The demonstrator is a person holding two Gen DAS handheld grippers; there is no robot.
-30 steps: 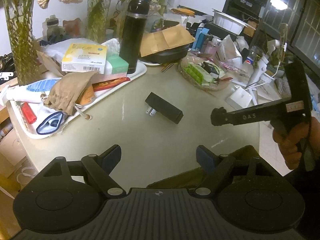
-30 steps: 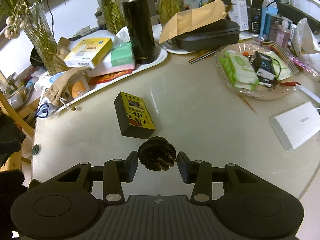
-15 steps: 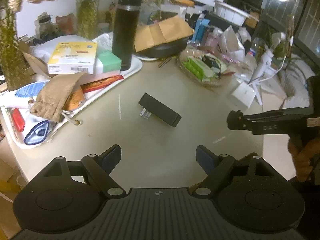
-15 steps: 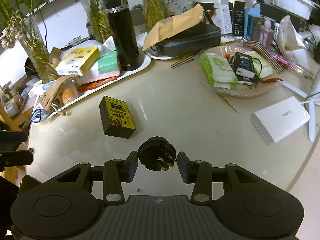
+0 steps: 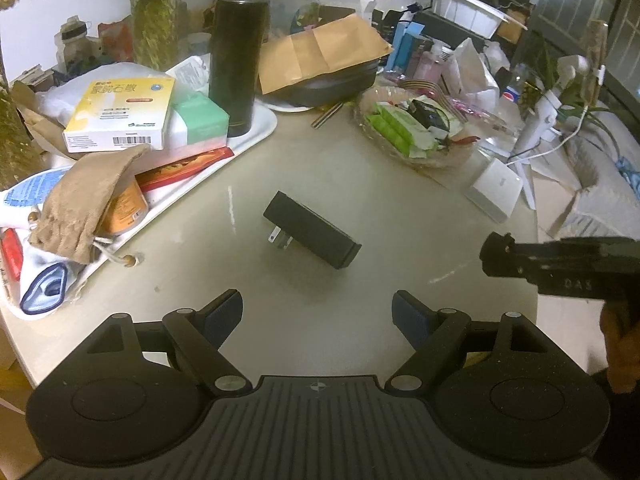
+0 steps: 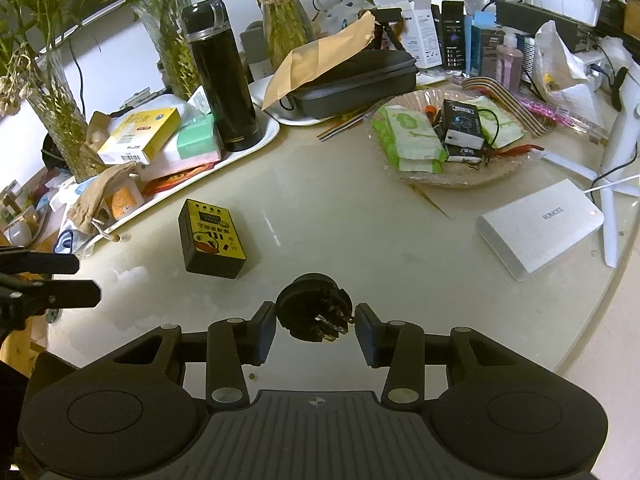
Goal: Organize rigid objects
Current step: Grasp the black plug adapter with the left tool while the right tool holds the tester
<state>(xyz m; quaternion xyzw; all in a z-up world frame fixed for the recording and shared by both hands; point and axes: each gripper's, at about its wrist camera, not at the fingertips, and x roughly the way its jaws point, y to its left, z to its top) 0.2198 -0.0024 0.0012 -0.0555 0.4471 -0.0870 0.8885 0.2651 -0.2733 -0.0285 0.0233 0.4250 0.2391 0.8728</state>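
Item: round black plug adapter [image 6: 314, 307], metal prongs facing my camera. Location: clamped between my right fingers [image 6: 266, 330], lifted clear of the table [image 6: 360, 232]. The right gripper [image 6: 316, 330] is closed on it, pads on its two sides.

Item: black charger block [image 5: 312, 236], yellow label on top, folding prongs out on one long side. Location: lying flat on the bare middle of the table, ahead of my left gripper [image 5: 318, 312] and apart from the white tray [image 5: 256, 142]. My left fingers [image 5: 224, 312] stand wide apart with nothing between them.

Item: white power bank [image 6: 540, 228]. Location: near the table's right edge, well apart from the charger.

Item: black flask [image 6: 222, 80], boxes and a cloth pouch. Location: crowded on the white tray at the left.

Item: glass dish [image 6: 448, 176] of packets and small electronics. Location: far right of centre.

Handling notes, my judgement: the step in hand is carrying the adapter to a resting spot while the left reaches for the charger. I should set the adapter down on its flat back, not on its prongs, in bare table beside like items. For the charger, I should straddle its narrow width, keep off the prongs, and lower squarely before closing. The smooth surface may let it slide.
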